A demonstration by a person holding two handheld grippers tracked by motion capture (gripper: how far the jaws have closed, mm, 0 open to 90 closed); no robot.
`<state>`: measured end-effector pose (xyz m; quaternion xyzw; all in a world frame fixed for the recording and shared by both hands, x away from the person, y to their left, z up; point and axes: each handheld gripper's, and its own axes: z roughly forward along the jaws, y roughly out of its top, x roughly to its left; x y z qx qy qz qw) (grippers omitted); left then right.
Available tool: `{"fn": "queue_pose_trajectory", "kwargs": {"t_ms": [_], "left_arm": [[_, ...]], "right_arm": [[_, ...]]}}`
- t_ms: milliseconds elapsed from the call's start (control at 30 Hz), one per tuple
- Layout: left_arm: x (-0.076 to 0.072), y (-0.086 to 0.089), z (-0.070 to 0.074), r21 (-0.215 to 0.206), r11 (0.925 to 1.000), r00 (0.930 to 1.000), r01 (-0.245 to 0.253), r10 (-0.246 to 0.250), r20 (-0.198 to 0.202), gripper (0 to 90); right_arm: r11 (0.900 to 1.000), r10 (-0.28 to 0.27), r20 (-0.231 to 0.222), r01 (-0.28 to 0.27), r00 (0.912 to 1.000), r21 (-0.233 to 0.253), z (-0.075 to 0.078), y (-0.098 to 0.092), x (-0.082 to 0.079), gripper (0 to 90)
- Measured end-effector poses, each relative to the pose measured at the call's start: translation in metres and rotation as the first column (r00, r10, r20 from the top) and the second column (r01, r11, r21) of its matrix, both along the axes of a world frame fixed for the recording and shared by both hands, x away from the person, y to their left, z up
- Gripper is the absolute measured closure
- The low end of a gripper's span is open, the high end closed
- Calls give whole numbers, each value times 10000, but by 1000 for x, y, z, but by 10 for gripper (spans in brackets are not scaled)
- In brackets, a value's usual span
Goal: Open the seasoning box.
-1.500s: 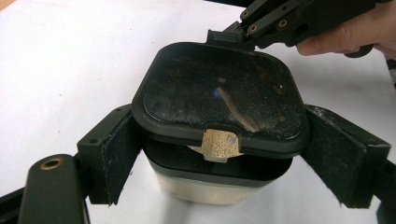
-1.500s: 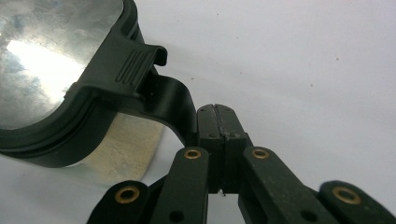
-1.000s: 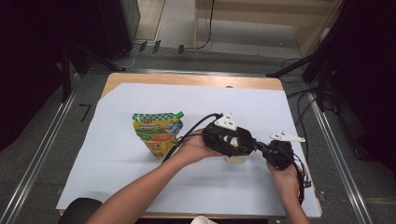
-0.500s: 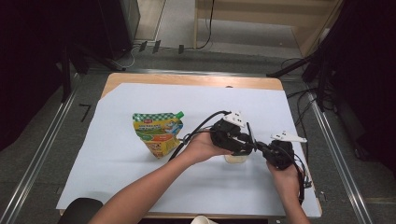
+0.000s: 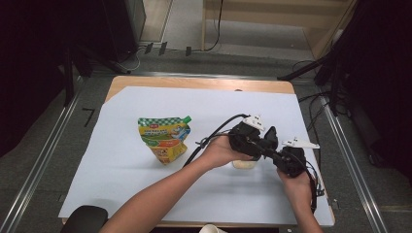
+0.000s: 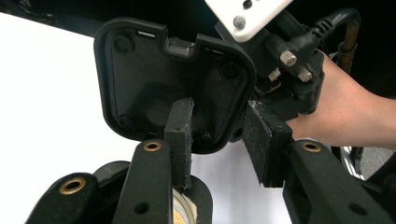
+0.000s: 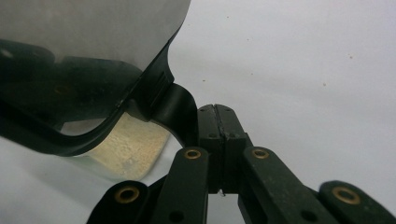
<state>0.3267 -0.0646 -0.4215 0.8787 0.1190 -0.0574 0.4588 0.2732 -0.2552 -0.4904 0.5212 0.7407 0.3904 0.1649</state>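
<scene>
While my left claw (image 5: 265, 145) is hanging open just above the jar (image 5: 244, 164), my right claw (image 7: 215, 140) is staying closed, empty, right of it.

My white table cover (image 5: 145, 194) is evenly lit from above and nearly blown out; the room around it falls dark. Up close, my jaws look soft, slightly blurred.

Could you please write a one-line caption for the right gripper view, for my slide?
Right gripper, jaws shut, beside the tab of a black lid over a clear container of pale grains.
</scene>
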Motion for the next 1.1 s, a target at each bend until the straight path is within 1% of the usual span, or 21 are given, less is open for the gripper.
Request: {"fn": "queue_pose_trajectory", "kwargs": {"t_ms": [67,133,200,233,267,333,400,533,567,600,633,667,733,833,867,933,967,1000,1033,1067,1100], "left_arm": [[-1,3,1,39,10000,10000,2,-2,-26,634],[-2,10,0,239,9997,9999,-107,109,-52,627],[-2,14,-1,286,9995,9998,-157,160,-88,620],[-2,22,-2,339,9989,9993,-330,335,-134,613],[-2,22,-2,339,9989,9993,-330,335,-134,610],[-3,35,-2,242,9980,9974,-577,587,-423,612],[-3,39,-2,236,9980,9972,-586,597,-461,613],[-6,56,-1,339,9966,9963,-744,758,-407,599],[-9,64,-2,437,9959,9956,-791,811,-473,596],[-9,64,-2,437,9959,9956,-791,811,-473,595],[-12,71,-4,485,9957,9952,-792,818,-538,592],[-12,71,-4,485,9957,9952,-792,818,-538,590],[-17,80,-5,544,9952,9942,-814,850,-661,583],[-21,86,-6,442,9951,9939,-887,913,-611,582],[-25,93,-7,398,9943,9931,-985,1008,-601,577],[-27,97,-8,353,9940,9926,-1036,1056,-599,577],[-30,104,-10,341,9925,9909,-1172,1191,-630,577],[-30,104,-10,341,9925,9909,-1172,1191,-630,576],[-31,107,-11,235,9923,9902,-1215,1228,-670,576],[-32,113,-12,237,9915,9893,-1283,1296,-671,570],[-32,113,-12,237,9915,9893,-1283,1296,-671,561]], "right_arm": [[10000,-60,65,60,10000,14,0,2,0,900],[9999,-90,97,91,9999,-60,0,3,-1,900],[9999,-98,81,98,9999,-49,0,3,-1,900],[9999,-123,85,123,9999,-52,0,3,0,900],[9999,-131,86,132,9999,-94,0,3,0,900],[9997,-173,127,175,9998,-156,-1,4,0,900],[9995,-215,141,218,9997,-207,-2,5,0,900],[9992,-319,188,324,9993,-241,-3,8,1,900],[9992,-344,192,348,9992,-221,-3,9,2,900],[9992,-344,192,348,9992,-221,-3,9,2,900],[9989,-401,180,406,9990,-240,-3,11,2,900],[9989,-401,180,406,9990,-240,-3,11,2,900],[9985,-474,215,479,9986,-257,-4,14,3,900],[9985,-494,209,498,9986,-231,-5,17,5,900],[9986,-490,214,494,9986,-183,-6,19,6,900],[9986,-483,213,487,9986,-190,-6,20,6,900],[9989,-436,229,439,9988,-164,-6,23,7,900],[9989,-436,229,439,9988,-164,-6,23,7,900],[9991,-400,243,404,9989,-158,-6,24,7,900],[9992,-358,260,362,9990,-161,-6,27,8,900],[9992,-358,260,362,9990,-161,-6,27,8,900]]}}
